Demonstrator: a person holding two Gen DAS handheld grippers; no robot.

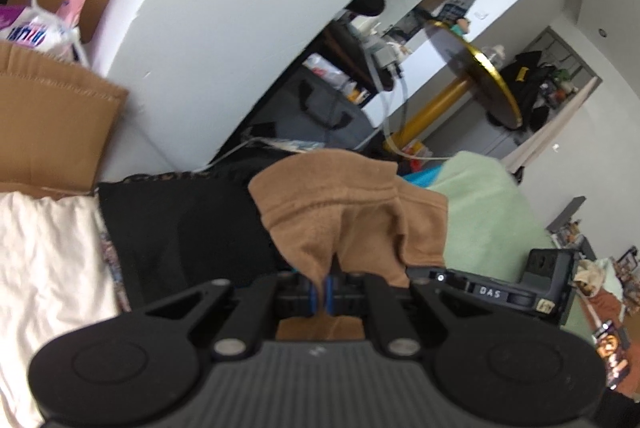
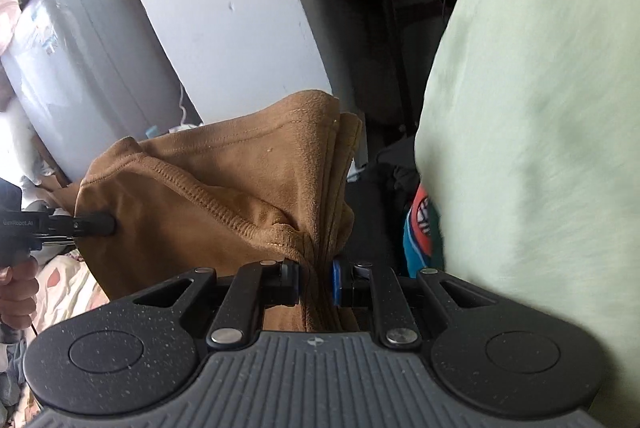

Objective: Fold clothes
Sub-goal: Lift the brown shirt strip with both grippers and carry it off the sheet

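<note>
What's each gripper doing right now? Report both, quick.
Left gripper: closed on the brown garment.
Right gripper: closed on a bunched fold of the same brown garment.

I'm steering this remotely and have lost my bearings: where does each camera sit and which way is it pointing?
Left wrist: on the left gripper, looking forward along its fingers at the brown garment it pinches; beyond lie a white wall and a gold-rimmed table; the right gripper shows at right.
Right wrist: on the right gripper, facing the same brown garment; the left gripper and a hand show at left.
Shared: the garment, the pale green cloth, each other's gripper.
</note>
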